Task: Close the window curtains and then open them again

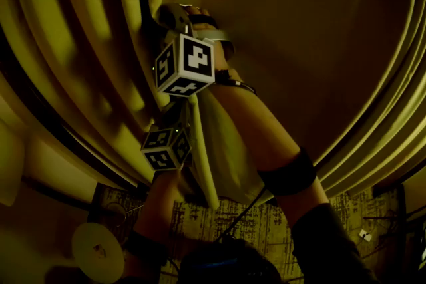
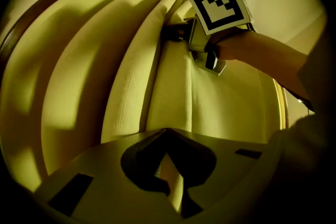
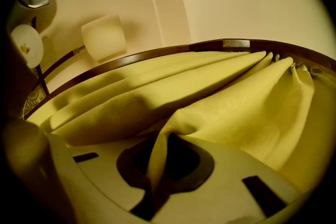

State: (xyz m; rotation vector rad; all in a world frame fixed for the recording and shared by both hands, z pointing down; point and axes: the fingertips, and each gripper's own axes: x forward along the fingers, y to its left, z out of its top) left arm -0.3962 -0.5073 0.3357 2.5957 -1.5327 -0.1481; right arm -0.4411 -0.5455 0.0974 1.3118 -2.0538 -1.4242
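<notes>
While the pleated yellow fabric curtain (image 1: pixel 80 36) fills most of every frame, the left gripper (image 2: pixel 166 135) and right gripper (image 3: pixel 167 138) are each clamped tight on a fold; at the head view's centre, cloth hides both jaws.

The curtain (image 3: pixel 236 107) is matt, finely woven cloth, the fingers (image 3: pixel 226 165) closed on it smooth matt plastic, and the rail (image 3: pixel 210 45) above them dark, faintly glossy wood.

The curtain (image 1: pixel 80 43) is plain mustard yellow; the marker cubes (image 1: pixel 185 65) show black-and-white square patterns; the rail (image 3: pixel 157 53) is dark brown.
</notes>
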